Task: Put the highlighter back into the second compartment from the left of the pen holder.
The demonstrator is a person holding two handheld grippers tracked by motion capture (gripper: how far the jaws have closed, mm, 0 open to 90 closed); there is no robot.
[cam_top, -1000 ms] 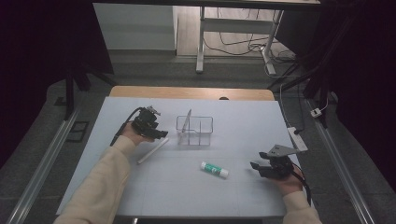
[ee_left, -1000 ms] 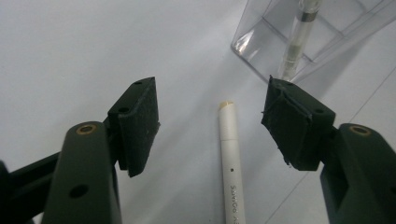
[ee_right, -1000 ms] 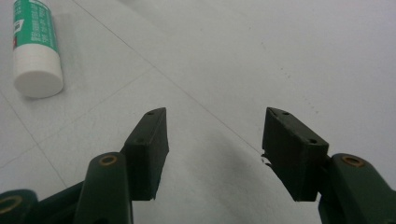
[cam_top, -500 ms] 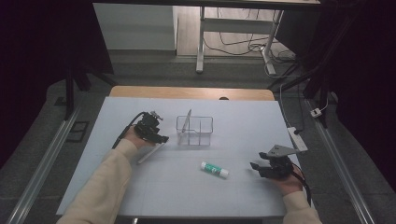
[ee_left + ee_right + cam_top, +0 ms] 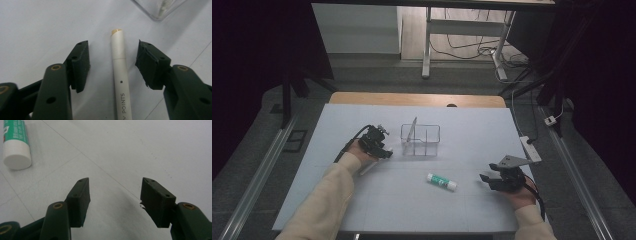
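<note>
On the white table top (image 5: 412, 200), the left gripper (image 5: 379, 145) sits at the left-centre, its cream-sleeved forearm (image 5: 324, 200) reaching in diagonally from the bottom edge. Its jaws stand apart on either side of a white marker pen (image 5: 120, 72), and neither pad touches the barrel; the pen lies flat, its beige tip pointing toward a clear plastic organiser (image 5: 420, 140) just beyond. That organiser, with a thin stick leaning in one compartment, stands just right of the left gripper.

At the lower right, the right gripper (image 5: 494, 180) rests low over the table near its right edge, pointing left, jaws spread wide with bare surface between them. A green-and-white glue stick (image 5: 442, 182) lies on its side between the two hands, nearer the right gripper but apart from it. Bare table surrounds the glue stick and runs to the front edge.
</note>
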